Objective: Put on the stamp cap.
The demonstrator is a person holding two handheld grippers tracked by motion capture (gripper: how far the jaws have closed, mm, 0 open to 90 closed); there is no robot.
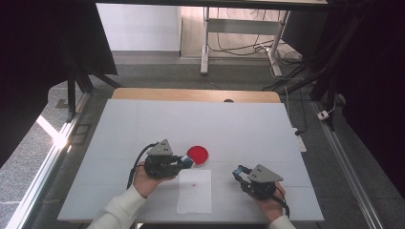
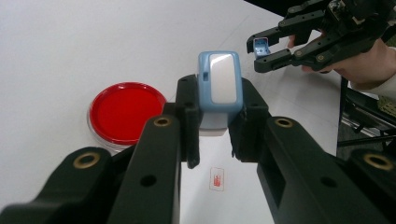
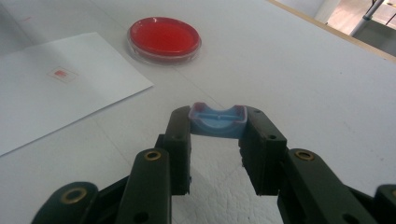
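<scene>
A red ink pad in a clear round dish [image 1: 197, 154] [image 2: 122, 112] [image 3: 164, 38] sits mid-table. Just left of it, my left gripper [image 1: 184, 161] [image 2: 218, 116] is shut on a blue stamp body with a pale face [image 2: 219, 88]. A white paper sheet [image 1: 195, 191] [image 3: 56, 88] bearing a small red stamp mark [image 2: 216, 178] [image 3: 60, 73] lies at the near edge. To the sheet's right, my right gripper [image 1: 237, 171] [image 3: 217, 122] [image 2: 260, 46] is shut on a small blue stamp cap [image 3: 217, 120] [image 2: 259, 46], held above the table.
The white table top [image 1: 200, 124] is bare around the dish and paper. A wooden edge [image 1: 196, 94] runs along the far side. Beyond it are desk legs and cables on the floor [image 1: 239, 45].
</scene>
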